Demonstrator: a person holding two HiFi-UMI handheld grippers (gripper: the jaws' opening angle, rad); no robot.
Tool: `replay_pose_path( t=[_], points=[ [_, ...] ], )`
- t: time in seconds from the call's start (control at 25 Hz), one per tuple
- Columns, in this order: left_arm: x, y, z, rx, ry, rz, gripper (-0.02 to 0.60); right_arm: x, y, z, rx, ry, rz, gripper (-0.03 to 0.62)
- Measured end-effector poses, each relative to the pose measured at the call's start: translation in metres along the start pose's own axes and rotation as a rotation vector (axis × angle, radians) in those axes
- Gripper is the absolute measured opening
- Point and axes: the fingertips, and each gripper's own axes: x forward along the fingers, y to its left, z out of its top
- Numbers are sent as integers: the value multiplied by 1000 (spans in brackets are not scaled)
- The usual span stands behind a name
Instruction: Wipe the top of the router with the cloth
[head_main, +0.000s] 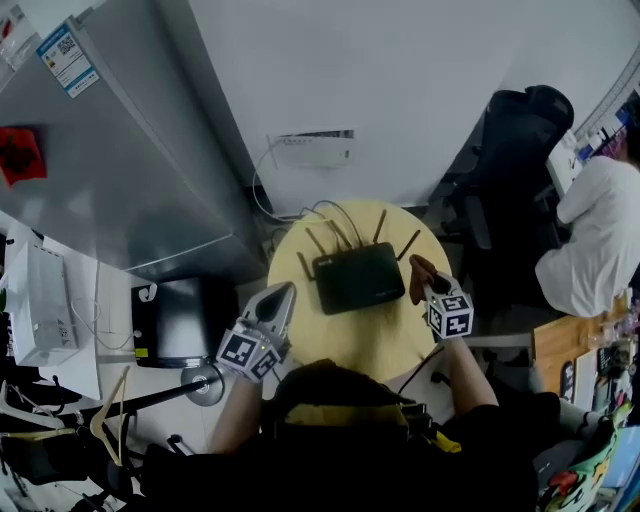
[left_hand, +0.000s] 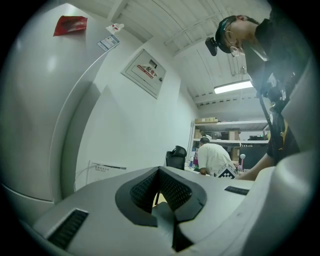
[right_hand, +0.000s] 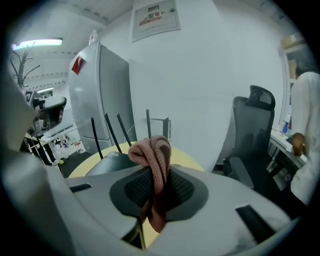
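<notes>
Round yellow table (head_main: 345, 348) has the router (head_main: 358, 277) mid-table (antennas up); right gripper (head_main: 424, 285) pinches the cloth (right_hand: 154, 159) near the right edge, left gripper (head_main: 277, 297) closed, empty, left edge.

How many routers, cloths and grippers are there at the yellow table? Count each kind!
router: 1
cloth: 1
grippers: 2, the left gripper and the right gripper
total: 4
</notes>
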Motion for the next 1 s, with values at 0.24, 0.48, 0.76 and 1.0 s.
replay_pose_path(
  t=[0.24,0.48,0.76,1.0],
  points=[
    [-27,-7,3,-11,-14,102,-6,-38,15,28,6,-196,65,58],
    [-73,-13,-2,-53,-56,192,-6,-65,42,28,51,-277,100,58],
    [-162,-32,0,-33,-105,163,-6,-136,99,9,111,-386,52,58],
    [-268,-35,-7,12,-102,119,-6,-208,190,-4,192,-512,16,60]
  ],
)
